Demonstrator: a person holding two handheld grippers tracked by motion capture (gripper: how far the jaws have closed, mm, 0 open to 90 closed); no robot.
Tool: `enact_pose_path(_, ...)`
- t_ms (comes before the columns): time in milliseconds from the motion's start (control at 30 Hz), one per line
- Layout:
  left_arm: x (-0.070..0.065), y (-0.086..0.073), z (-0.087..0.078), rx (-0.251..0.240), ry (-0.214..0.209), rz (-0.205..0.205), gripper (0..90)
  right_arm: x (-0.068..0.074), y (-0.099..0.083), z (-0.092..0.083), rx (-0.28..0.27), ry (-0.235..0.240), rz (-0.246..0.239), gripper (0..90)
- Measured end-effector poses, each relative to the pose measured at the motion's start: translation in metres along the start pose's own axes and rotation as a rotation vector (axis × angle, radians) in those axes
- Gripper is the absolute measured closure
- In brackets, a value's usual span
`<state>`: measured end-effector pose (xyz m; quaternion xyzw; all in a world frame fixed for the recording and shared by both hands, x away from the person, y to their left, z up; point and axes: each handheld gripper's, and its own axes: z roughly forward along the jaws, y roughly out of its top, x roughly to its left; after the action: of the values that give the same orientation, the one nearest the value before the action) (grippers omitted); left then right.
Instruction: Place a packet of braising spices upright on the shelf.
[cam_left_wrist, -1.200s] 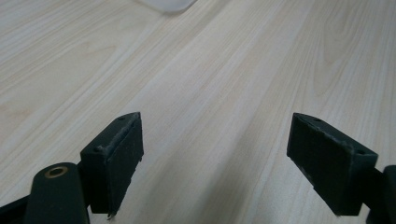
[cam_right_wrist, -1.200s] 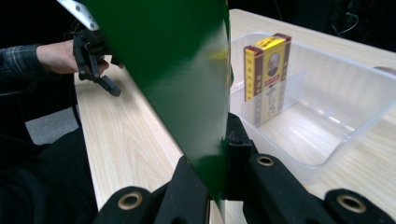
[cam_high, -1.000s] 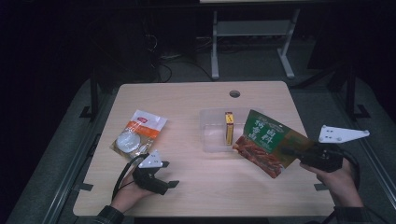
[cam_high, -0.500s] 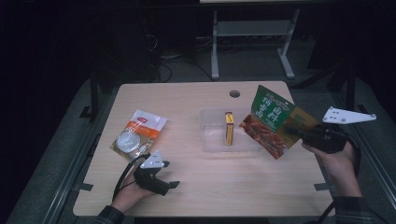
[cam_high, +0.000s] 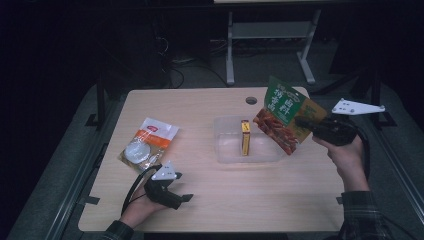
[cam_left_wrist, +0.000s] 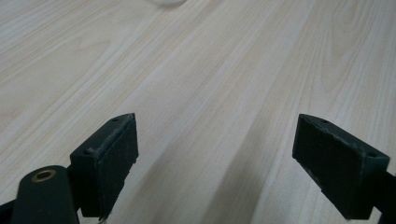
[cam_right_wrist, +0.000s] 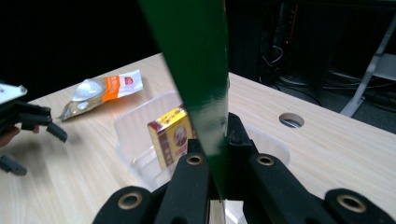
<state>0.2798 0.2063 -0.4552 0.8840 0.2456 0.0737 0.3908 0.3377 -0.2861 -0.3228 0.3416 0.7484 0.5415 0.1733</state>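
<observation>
My right gripper (cam_high: 303, 121) is shut on the edge of a green and red snack pouch (cam_high: 283, 113), held in the air over the right end of a clear plastic tray (cam_high: 226, 150). In the right gripper view the green pouch (cam_right_wrist: 196, 70) stands edge-on between the closed jaws of that gripper (cam_right_wrist: 218, 154). A yellow box (cam_high: 245, 137) stands upright inside the tray; the same box (cam_right_wrist: 172, 135) shows just beyond the jaws. My left gripper (cam_high: 186, 199) rests low at the table's front left, open, with bare wood between its fingers (cam_left_wrist: 112, 149).
A white and orange packet (cam_high: 148, 142) lies on the left of the wooden table (cam_high: 220, 200). A round cable hole (cam_high: 251, 100) sits near the far edge. Dark floor and a metal frame (cam_high: 270, 35) lie beyond the table.
The right gripper has carried the green pouch up and away from the front edge, toward the far side over the tray's right end. The left gripper has stayed put.
</observation>
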Motion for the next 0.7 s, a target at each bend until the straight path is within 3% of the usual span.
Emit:
enact_pose_path(300,-0.001,0.0,0.002,0.008,-0.005,0.001,13.6,-0.007,0.005,0.03,0.01,-0.001,0.006,89.6)
enact_pose_path(700,-0.002,0.0,0.004,0.016,-0.014,0.006,13.8,-0.011,-0.007,0.048,0.07,-0.021,0.004,89.5)
